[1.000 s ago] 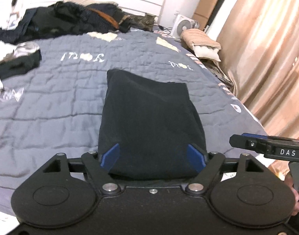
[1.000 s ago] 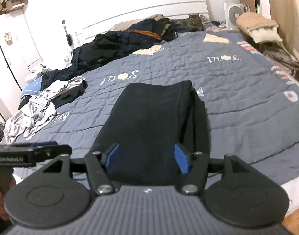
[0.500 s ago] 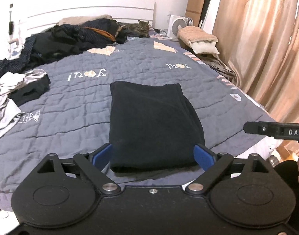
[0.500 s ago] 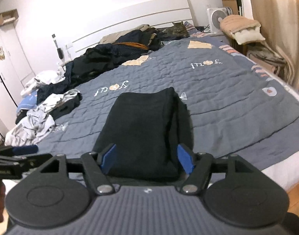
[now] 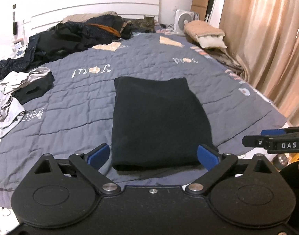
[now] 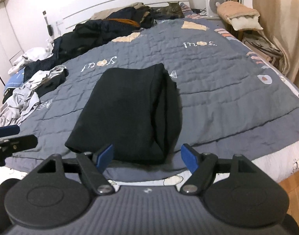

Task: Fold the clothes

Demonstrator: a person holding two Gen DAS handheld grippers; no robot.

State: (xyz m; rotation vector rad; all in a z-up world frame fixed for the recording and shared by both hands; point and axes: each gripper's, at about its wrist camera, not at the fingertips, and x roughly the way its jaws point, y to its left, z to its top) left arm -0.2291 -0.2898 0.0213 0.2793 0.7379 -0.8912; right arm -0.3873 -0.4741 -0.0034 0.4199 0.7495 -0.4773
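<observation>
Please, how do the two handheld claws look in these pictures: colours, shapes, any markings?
Both are matte black plastic. The left claw has two round discs, silver screws and blue finger pads. The right claw looks the same, but its body top is ribbed grey. Seen from the left camera, its side carries a white "DAS" label.

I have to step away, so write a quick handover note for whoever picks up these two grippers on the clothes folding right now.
Left gripper: empty, fingers opening, just short of the folded black garment.
Right gripper: empty, also opening, at the garment's near edge.
Done: black garment lies folded on the grey quilt, near the foot of the bed.
Left: crumpled grey and black clothes on the left, plus the dark pile by the headboard. A cat lies behind that pile.
</observation>
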